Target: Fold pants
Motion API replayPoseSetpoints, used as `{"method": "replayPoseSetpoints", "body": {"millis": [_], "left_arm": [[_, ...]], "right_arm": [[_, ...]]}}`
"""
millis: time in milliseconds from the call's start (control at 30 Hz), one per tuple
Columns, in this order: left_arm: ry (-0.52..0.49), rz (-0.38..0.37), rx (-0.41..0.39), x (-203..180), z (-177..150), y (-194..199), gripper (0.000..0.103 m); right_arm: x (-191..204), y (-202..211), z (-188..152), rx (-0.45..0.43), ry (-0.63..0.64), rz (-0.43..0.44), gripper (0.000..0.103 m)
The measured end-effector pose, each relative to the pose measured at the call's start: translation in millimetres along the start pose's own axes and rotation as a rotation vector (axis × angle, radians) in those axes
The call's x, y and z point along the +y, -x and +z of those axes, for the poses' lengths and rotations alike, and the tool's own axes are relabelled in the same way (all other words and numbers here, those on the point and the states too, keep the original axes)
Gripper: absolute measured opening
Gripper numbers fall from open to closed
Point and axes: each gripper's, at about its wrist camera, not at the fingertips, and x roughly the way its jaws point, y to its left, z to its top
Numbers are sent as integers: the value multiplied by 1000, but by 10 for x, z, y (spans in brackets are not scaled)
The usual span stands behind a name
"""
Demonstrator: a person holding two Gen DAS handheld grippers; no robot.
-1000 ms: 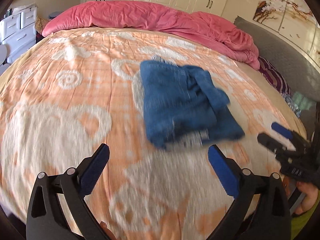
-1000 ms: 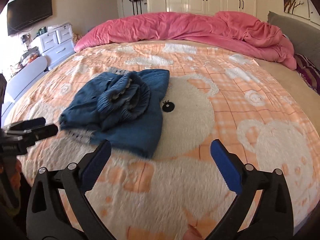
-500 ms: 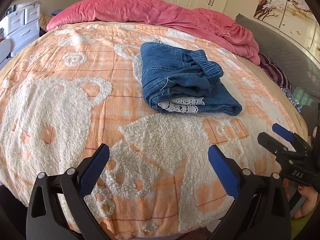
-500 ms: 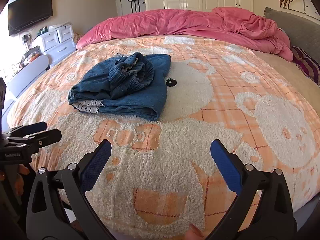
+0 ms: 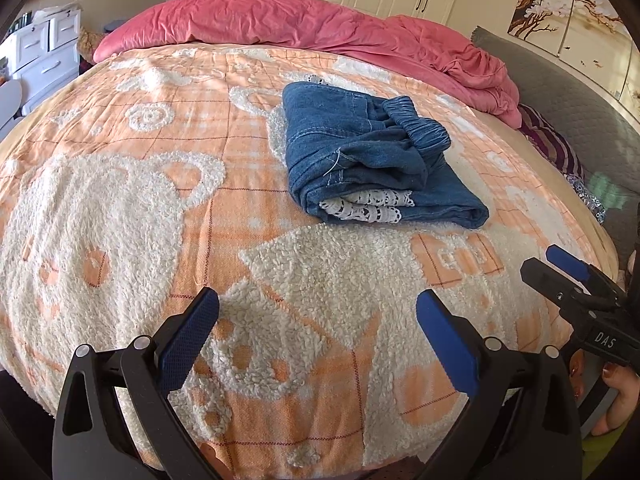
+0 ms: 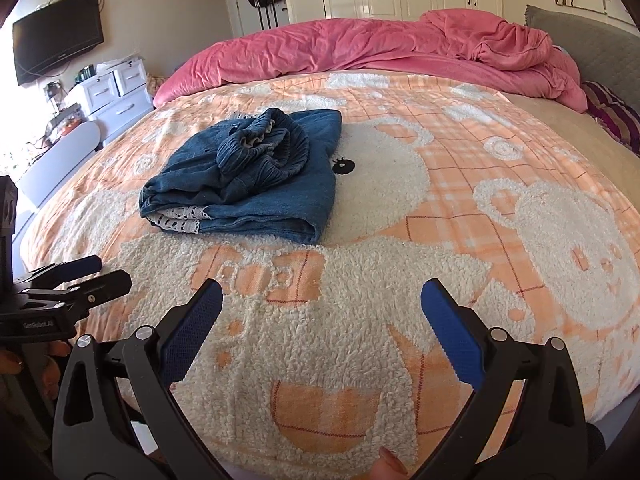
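- The blue jean pants (image 5: 372, 160) lie folded in a small bundle on the bed, in the middle of the orange bear blanket (image 5: 120, 208).
- The stretchy waistband (image 5: 416, 120) is bunched up on top of the bundle.
- A bit of white lace (image 5: 368, 208) peeks out of the near edge of the bundle.
- In the right wrist view the pants (image 6: 248, 176) sit just left of a big white bear's face.
- The left gripper (image 5: 318, 334) is wide open and holds nothing. It hangs over the near edge of the blanket, well apart from the pants.
- The right gripper (image 6: 322, 328) is wide open too, with nothing in it, and is also near the bed's near edge.
- A pink quilt (image 6: 380, 52) is heaped along the far side of the bed.
- White drawers (image 6: 116, 92) stand to the far left, with a black TV (image 6: 56, 54) on the wall above.
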Motion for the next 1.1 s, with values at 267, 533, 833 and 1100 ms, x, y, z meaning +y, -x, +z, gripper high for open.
{"method": "replayPoseSetpoints", "body": {"millis": [267, 533, 833, 1100], "left_arm": [[-8, 6, -6, -19, 15, 18, 99], [-9, 6, -10, -12, 16, 24, 99], [-5, 7, -18, -5, 34, 44, 99], [-6, 16, -19, -4, 43, 51, 99]], "right_arm": [[21, -7, -20, 11, 1, 1, 94], [27, -18, -21, 14, 0, -2, 94], [25, -29, -28, 23, -1, -4, 94], [10, -30, -9, 20, -6, -5, 94]]}}
